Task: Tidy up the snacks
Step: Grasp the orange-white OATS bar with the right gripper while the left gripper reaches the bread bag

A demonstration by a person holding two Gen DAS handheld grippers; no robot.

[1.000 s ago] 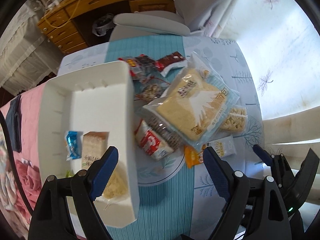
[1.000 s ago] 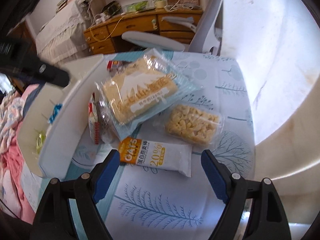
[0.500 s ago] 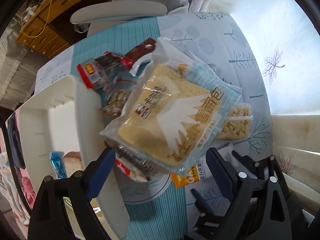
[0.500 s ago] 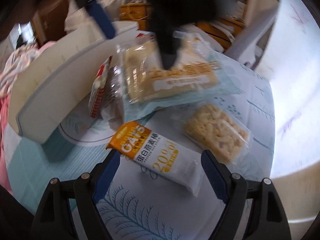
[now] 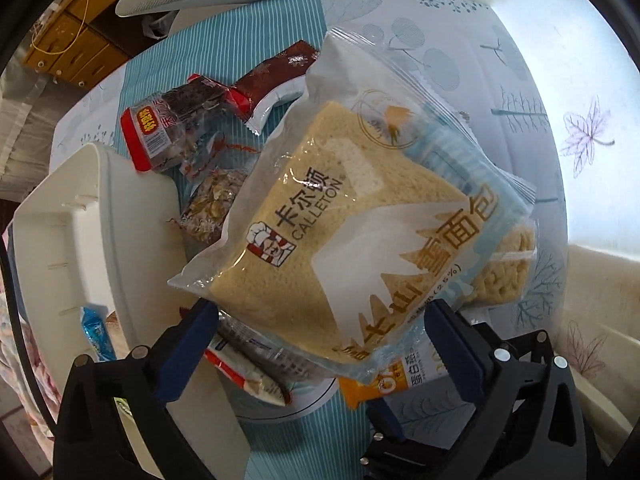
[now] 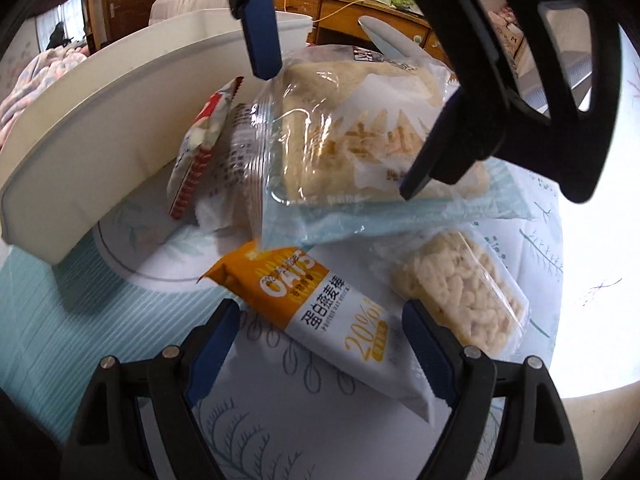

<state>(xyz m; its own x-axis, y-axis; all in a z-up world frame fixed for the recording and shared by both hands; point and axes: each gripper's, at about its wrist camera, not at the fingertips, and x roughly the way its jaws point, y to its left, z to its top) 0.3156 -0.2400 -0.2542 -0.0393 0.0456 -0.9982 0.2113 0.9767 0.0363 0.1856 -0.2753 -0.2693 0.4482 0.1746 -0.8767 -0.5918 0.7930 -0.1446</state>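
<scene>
Worktop is covered by a cloth: pale with tree and leaf prints, a teal striped band down the middle. Directly on it: white plastic bin at the left, oat bar packet lying flat, clear bag of puffed snack just beside the bar. Red-labelled packet and dark red wrapper lie on the teal band at the far side. Bread bag sits on top of other packets, not on the cloth.
</scene>
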